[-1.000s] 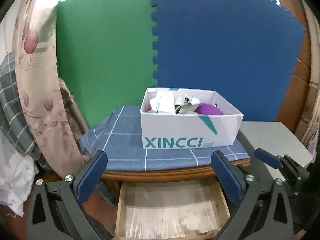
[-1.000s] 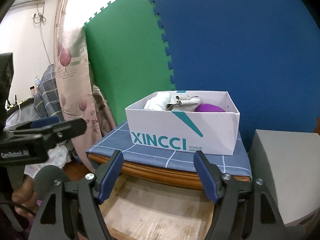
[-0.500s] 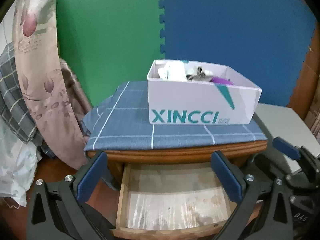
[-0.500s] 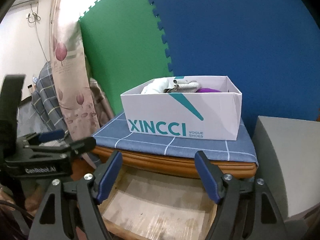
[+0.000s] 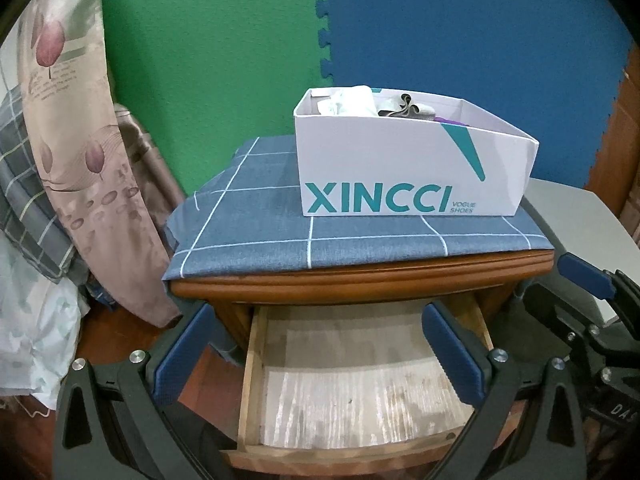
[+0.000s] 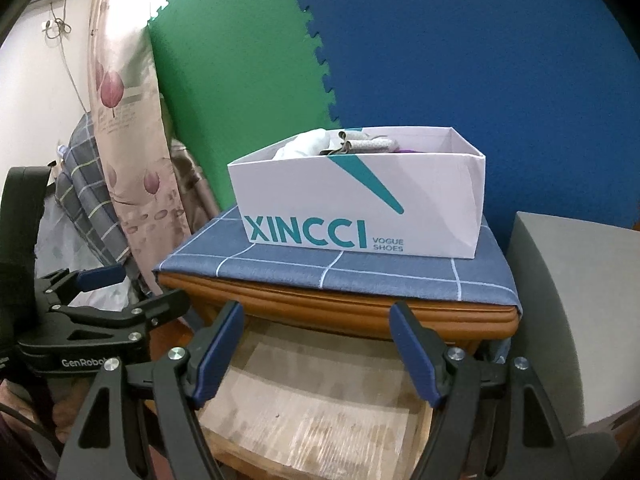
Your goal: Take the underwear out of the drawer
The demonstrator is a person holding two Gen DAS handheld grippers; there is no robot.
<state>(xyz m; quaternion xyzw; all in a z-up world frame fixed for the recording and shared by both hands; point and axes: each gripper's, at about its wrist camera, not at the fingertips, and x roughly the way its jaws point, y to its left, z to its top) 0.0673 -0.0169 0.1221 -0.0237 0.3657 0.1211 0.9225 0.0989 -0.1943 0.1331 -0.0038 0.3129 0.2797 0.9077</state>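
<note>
The wooden drawer (image 5: 352,384) of a small cabinet stands pulled out below me; its pale bottom (image 6: 320,412) shows no cloth on it. On the cabinet top a white XINCCI shoe box (image 5: 408,160) (image 6: 360,196) holds folded garments: white, grey-beige (image 5: 406,110) and a purple one (image 5: 450,121). My left gripper (image 5: 316,320) hangs open above the drawer with nothing between its blue pads. My right gripper (image 6: 316,320) is open too, over the drawer's right part, and empty. Each gripper shows at the edge of the other's view.
A blue checked cloth (image 5: 280,232) covers the cabinet top. Green and blue foam mats (image 5: 240,60) line the wall behind. A flowered curtain (image 5: 76,140) and plaid bedding (image 6: 88,200) hang at the left. A grey box (image 6: 580,300) stands at the right.
Both grippers have sunk and tipped downward, so the box has risen in both views and more of the open drawer shows. Both jaws stayed open.
</note>
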